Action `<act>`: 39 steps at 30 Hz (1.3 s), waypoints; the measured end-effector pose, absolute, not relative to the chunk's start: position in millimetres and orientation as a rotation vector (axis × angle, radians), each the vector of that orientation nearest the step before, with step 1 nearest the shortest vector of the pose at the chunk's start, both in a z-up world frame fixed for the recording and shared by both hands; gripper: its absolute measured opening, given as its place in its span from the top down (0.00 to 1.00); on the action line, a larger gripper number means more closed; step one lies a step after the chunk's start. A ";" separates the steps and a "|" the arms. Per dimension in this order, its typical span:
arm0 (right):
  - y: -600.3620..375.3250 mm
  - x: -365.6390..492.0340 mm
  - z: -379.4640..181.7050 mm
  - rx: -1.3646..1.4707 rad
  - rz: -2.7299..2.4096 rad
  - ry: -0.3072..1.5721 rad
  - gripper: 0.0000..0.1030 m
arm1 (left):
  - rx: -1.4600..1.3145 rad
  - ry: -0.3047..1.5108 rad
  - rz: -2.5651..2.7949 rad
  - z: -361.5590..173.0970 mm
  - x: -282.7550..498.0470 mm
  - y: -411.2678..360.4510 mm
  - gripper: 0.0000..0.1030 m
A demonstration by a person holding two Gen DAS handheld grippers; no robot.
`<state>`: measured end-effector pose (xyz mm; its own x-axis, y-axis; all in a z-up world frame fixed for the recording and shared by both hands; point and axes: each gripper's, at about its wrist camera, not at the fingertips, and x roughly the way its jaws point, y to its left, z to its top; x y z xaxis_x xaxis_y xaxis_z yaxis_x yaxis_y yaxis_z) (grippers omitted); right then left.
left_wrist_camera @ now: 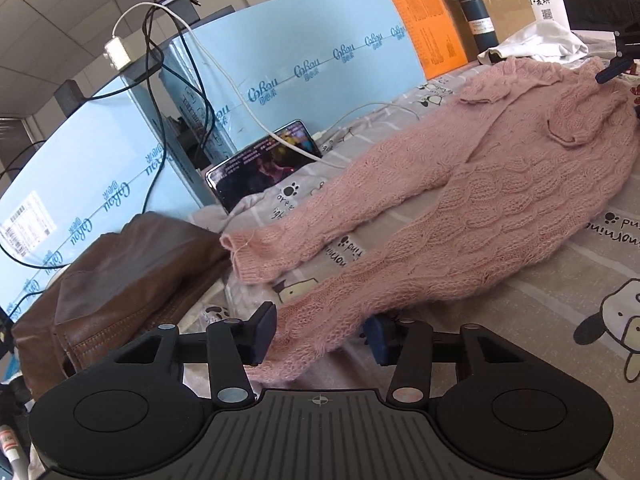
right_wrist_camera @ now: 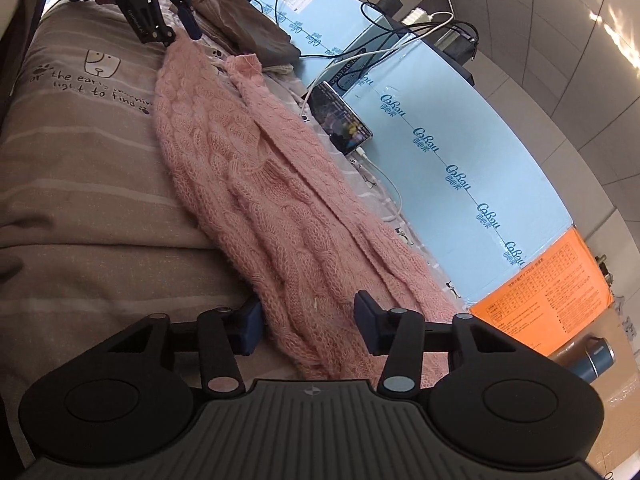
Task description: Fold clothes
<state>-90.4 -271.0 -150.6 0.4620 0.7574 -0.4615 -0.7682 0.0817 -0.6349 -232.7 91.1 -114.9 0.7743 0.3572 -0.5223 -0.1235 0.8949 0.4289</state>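
Centrally, a pink cable-knit sweater (left_wrist_camera: 500, 184) lies stretched across the patterned bedsheet (left_wrist_camera: 560, 280), fuzzy and loosely woven, with one sleeve reaching toward lower left of the left view. At bottom centre, the left gripper (left_wrist_camera: 320, 336) stands wide open, its fingers straddling the sweater's hem without pinching it. In the right view, the right gripper (right_wrist_camera: 308, 324) is likewise spread wide around the opposite end. A brown leather bag (left_wrist_camera: 116, 280) sits at left, and a glossy phone (left_wrist_camera: 264, 164) leans on light-blue foam boards (left_wrist_camera: 300, 64).
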 end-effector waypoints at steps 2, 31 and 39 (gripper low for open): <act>-268.9 -88.4 -150.6 -0.951 1.171 0.049 0.80 | 0.361 0.617 0.260 -113.3 -233.4 93.8 0.83; -212.8 142.6 -111.7 -0.260 1.388 0.598 0.75 | -0.386 0.434 0.128 -101.2 -176.2 226.1 0.38; -257.4 141.1 -103.3 -0.013 1.326 0.542 0.32 | -0.450 0.415 0.179 -103.1 -166.8 214.6 0.28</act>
